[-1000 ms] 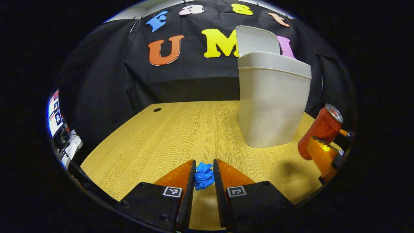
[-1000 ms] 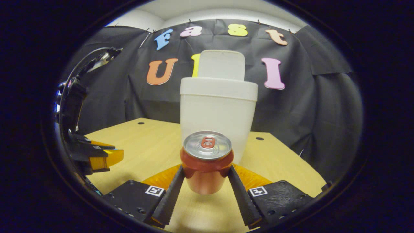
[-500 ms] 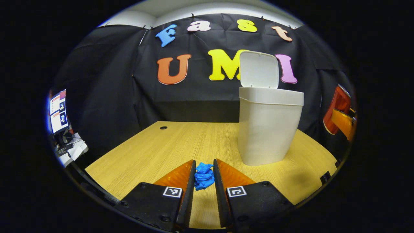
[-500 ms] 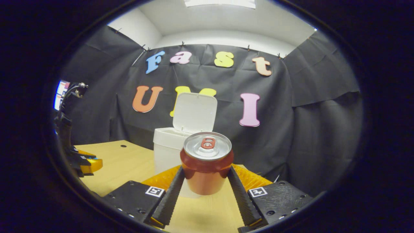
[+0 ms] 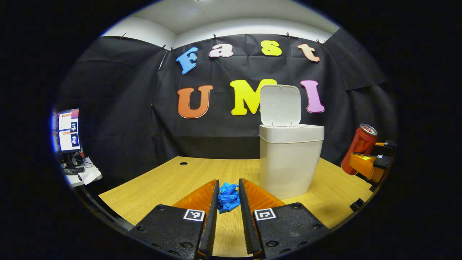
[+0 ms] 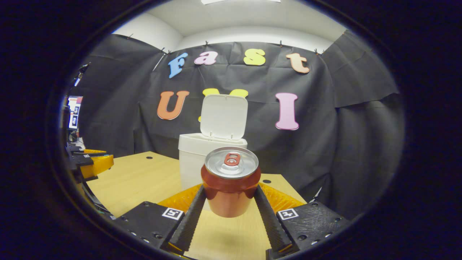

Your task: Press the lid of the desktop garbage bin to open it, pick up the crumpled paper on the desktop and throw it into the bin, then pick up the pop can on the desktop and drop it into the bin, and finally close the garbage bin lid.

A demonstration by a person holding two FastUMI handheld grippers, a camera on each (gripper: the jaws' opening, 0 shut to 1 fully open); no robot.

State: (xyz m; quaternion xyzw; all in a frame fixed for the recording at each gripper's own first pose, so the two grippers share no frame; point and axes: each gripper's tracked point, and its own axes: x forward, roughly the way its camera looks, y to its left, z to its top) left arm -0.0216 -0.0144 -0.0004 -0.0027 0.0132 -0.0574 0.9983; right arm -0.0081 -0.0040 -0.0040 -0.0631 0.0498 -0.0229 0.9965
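— so, what do i have in the left gripper (image 5: 228,196) right now?

— from where i sit, its fingers are narrow and pinch the small crumpled blue paper ball (image 5: 228,196) from both sides, held above the pale wood-grain desktop (image 5: 169,182).

— and the bin?

— i see the white plastic desktop garbage bin (image 5: 288,162) standing on the desktop ahead and a little right of that paper, with its flat white hinged lid (image 5: 280,105) tipped up and open at the back.

— where's the can?

— i have the red aluminium pop can with a silver top (image 6: 230,180) clamped upright between the right gripper's (image 6: 230,196) two fingers, lifted off the desktop. in the right gripper view the bin sits just behind the can, lid raised. in the left gripper view the same can appears far right, tilted, in that other gripper, well apart from the bin.

— anything else?

— i can make out a lit monitor (image 5: 66,130) at the far left edge, too small to tell more.
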